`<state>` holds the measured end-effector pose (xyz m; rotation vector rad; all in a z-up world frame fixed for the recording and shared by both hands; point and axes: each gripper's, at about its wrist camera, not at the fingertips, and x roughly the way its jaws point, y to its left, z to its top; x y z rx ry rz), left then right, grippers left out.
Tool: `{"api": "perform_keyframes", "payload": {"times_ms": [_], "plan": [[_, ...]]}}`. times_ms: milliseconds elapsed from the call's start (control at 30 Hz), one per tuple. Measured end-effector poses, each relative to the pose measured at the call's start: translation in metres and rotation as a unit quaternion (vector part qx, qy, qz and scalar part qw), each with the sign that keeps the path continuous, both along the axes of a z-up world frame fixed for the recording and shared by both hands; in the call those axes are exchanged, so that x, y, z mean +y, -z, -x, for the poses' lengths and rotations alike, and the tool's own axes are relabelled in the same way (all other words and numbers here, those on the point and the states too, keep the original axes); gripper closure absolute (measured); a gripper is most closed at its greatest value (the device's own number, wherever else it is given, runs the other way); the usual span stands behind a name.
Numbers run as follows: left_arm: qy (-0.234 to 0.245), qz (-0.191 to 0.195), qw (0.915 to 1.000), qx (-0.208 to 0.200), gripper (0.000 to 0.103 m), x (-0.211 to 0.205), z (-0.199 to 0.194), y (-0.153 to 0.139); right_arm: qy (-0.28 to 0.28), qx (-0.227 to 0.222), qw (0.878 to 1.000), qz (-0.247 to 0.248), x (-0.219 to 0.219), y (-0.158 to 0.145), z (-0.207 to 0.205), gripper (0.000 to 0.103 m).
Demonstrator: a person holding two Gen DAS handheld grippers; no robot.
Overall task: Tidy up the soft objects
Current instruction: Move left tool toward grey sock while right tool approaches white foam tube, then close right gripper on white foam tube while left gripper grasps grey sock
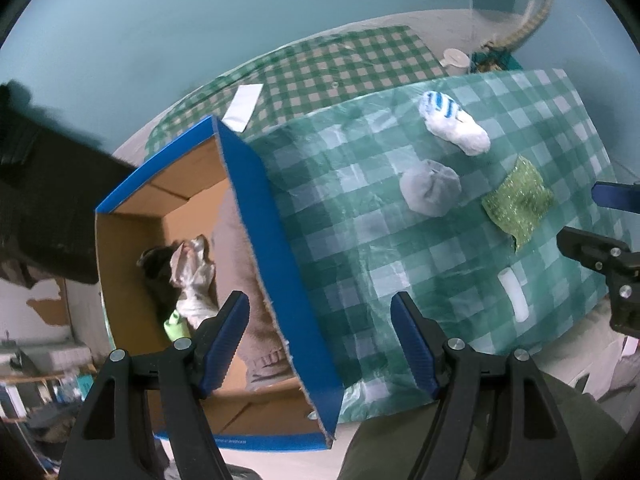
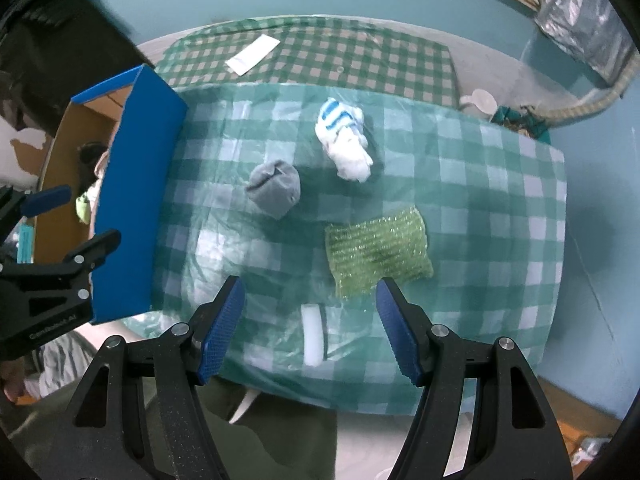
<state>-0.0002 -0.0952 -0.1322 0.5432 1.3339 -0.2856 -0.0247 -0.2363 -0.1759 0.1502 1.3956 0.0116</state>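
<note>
Where the green-and-white checked cloth (image 2: 500,184) covers the worktop, a blue cardboard box (image 2: 136,200) stands at its left end, its brown inside holding a beige cloth (image 1: 240,264) and a heap of crumpled socks (image 1: 188,280). On the cloth lie four soft things, apart from one another: a glittery green scouring pad (image 2: 378,256), a white sock with blue stripes (image 2: 346,140) rolled up at the far side, a balled grey sock (image 2: 274,190) just right of the box, and a small white roll (image 2: 312,334) at the near edge. The left tool (image 1: 320,344) hangs over the box's right wall, fingers apart and empty. The right tool (image 2: 310,328) hangs above the white roll, fingers apart, gripping nothing.
</note>
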Motion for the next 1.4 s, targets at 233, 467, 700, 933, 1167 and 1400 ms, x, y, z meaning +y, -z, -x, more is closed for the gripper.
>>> {"api": "perform_keyframes", "payload": {"times_ms": [233, 467, 700, 933, 1167, 1400], "plan": [[0.038, -0.004, 0.9992, 0.007, 0.028, -0.016, 0.002, 0.016, 0.013, 0.009, 1.0, 0.002, -0.002, 0.025, 0.013, 0.034], [0.075, -0.019, 0.9969, 0.009, 0.028, -0.029, 0.0, 0.034, 0.02, 0.024, 1.0, 0.004, -0.003, 0.052, 0.026, 0.034], [0.104, -0.025, 0.9942, 0.009, 0.028, -0.039, -0.008, 0.044, 0.013, 0.035, 0.999, -0.002, 0.004, 0.078, 0.036, 0.034], [0.137, -0.043, 0.9896, 0.009, 0.028, -0.047, -0.011, 0.061, 0.007, 0.051, 0.999, 0.008, 0.008, 0.106, 0.039, 0.034], [0.145, -0.051, 0.9879, 0.017, 0.028, -0.048, -0.01, 0.071, 0.009, 0.069, 0.997, 0.012, 0.012, 0.126, 0.041, 0.04], [0.149, -0.053, 0.9871, 0.026, 0.028, -0.051, -0.01, 0.076, 0.007, 0.08, 0.997, 0.014, 0.01, 0.137, 0.041, 0.056]]}}
